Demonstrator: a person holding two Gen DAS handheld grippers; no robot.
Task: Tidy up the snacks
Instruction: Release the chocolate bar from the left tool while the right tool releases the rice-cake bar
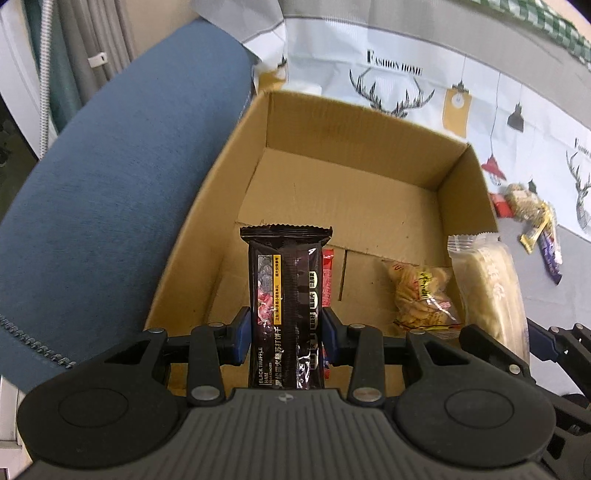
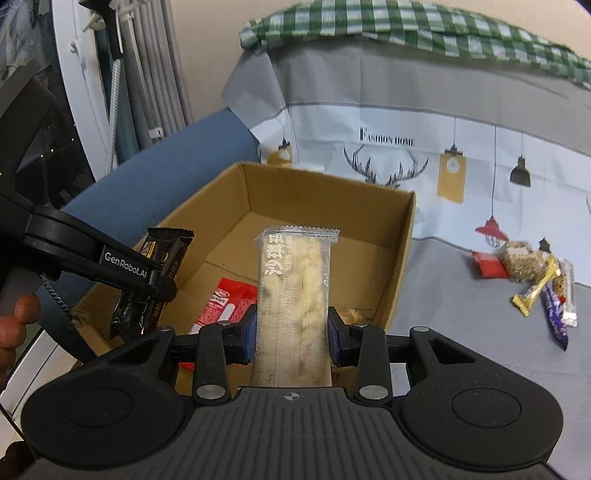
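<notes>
1. Two tongs hover over the cardboard box (image 1: pixel 369 206): left tongs (image 1: pixel 286 338) clamp a black cracker packet (image 1: pixel 284 302).
2. Right tongs (image 2: pixel 291 338) clamp a clear pastry packet (image 2: pixel 293 295).
3. Loose snacks (image 2: pixel 535 280) lie beside the box's right wall.

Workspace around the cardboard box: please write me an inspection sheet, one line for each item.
Surface: printed cloth with deer and lamp pictures; the cardboard box stands on it.
Job's things: box open; inside it a red packet and a bag of yellow snacks; loose snack pile on the cloth, outside the box.
Clutter: nothing seen.
Grippers: left gripper shut on a black cracker pack; right gripper shut on a clear pastry pack; both held over the box.
Cables: nothing seen.
Surroundings: blue cushion beside the box; green checked cloth behind.
</notes>
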